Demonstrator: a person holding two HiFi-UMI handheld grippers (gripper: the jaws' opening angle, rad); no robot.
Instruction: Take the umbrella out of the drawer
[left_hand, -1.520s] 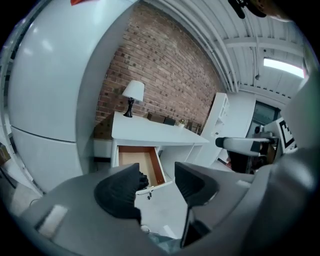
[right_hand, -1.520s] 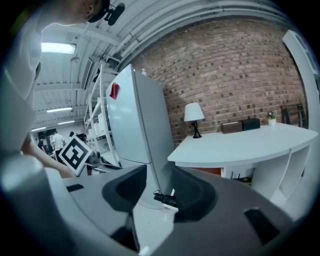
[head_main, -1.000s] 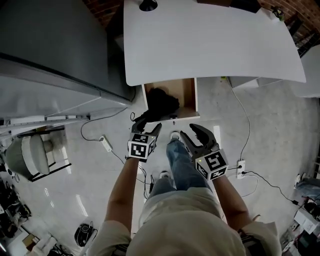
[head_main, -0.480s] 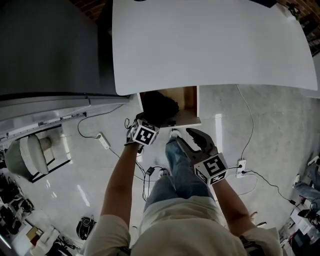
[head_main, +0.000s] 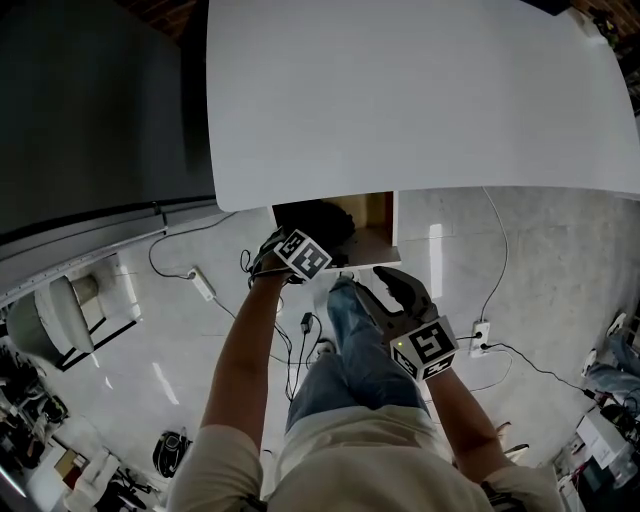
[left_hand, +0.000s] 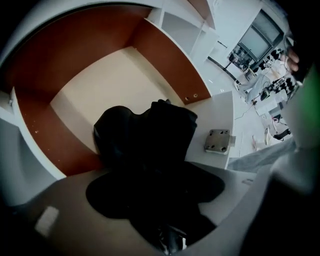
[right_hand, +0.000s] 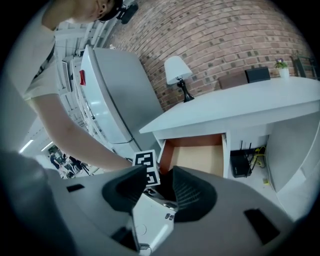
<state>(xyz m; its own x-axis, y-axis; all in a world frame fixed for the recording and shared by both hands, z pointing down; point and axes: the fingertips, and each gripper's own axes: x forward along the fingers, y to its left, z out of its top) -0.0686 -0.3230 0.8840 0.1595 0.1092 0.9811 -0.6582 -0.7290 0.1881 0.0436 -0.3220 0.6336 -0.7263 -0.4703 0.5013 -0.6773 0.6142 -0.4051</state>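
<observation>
While opening, left gripper (head_main: 283, 240) over umbrella (left_hand: 145, 135)

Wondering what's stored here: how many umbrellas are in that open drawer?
1: a black umbrella at the drawer's left side; the remaining floor looks bare, but another might hide underneath.

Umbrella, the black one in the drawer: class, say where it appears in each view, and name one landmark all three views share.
Head view: umbrella upper centre, inside the drawer.
Left gripper view: umbrella at centre, at the drawer's near end.
Right gripper view: cannot be made out.
Shared landmark: the open drawer.
</observation>
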